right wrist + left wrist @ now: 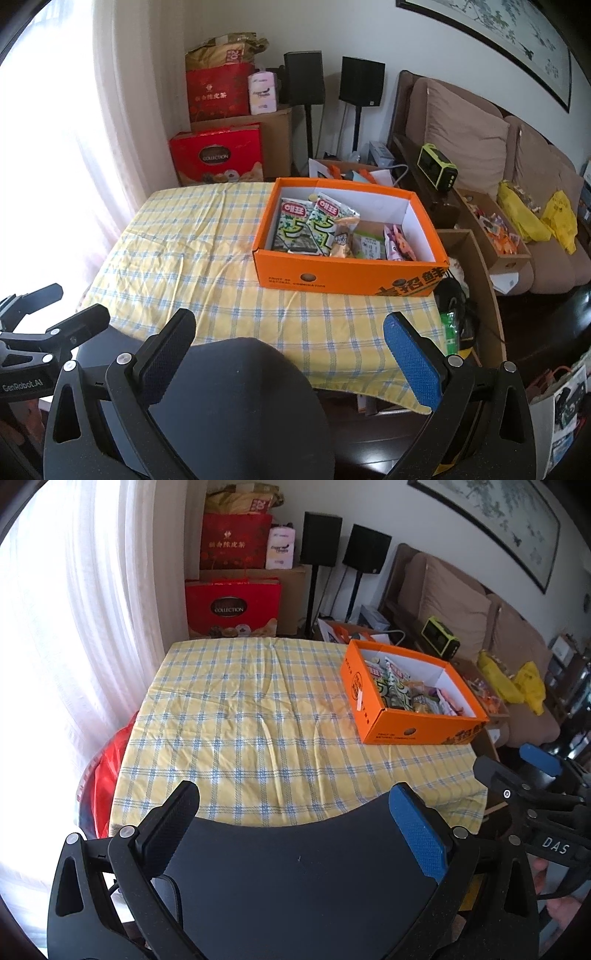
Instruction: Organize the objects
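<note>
Left wrist view: the left gripper (295,823) hangs spread wide and empty at lower centre, while the open orange cardboard box (410,696) of snack packets (402,690) sits right of centre on the yellow-and-blue checked tablecloth (258,720).

Right wrist view: the right gripper (290,345), equally wide and empty, faces the box at centre, probably gathering the packets.

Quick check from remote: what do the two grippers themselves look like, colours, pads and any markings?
Both are matte black plastic frames with silver pivot screws. Each, left gripper and right gripper, has one black textured pad and one blue textured pad. White lettering shows: "DAS" on the right one, "GenRobot.AI" on the left. No cables clearly visible.
</note>
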Demonstrator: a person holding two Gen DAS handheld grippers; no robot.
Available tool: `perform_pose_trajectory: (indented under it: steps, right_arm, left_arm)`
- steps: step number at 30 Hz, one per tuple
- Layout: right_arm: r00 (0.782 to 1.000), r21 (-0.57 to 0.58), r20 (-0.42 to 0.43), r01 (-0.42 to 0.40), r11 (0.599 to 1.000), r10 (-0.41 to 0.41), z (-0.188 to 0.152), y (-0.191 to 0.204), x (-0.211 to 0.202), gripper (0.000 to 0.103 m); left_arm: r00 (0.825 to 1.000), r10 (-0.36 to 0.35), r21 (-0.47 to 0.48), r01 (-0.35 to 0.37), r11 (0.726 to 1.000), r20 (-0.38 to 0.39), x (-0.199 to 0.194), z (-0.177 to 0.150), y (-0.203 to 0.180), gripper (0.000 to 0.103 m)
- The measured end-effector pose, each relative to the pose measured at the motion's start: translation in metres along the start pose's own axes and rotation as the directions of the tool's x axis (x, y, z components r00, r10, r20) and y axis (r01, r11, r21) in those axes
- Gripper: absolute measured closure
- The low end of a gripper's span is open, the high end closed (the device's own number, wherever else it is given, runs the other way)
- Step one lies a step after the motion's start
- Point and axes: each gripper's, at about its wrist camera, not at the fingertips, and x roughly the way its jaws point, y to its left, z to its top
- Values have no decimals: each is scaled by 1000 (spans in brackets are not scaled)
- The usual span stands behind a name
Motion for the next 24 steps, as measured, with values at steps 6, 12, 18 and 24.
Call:
perform_pose_trajectory:
  steps: [6,12,18,24]
  right_arm:
    - [1000,3,-3,6,1000,-6,-2,-2,0,0]
    - [1000,1,4,4,1000,-4,-1,-3,-1,0]
    - [1000,2,4,4,1000,-4,0,-2,-2,0]
    - [1000,5,4,-1,1000,1,0,0,-2,0]
  left_arm:
    - [1000,5,4,-5,1000,2,-3,-1,1,0]
    - [1000,13,10,-13,1000,3,-2,-1,0,0]
    - [1000,15,16,-15,1000,3,-3,-2,-3,0]
    - [1000,24,15,-24,1000,2,-2,-1,-2,0]
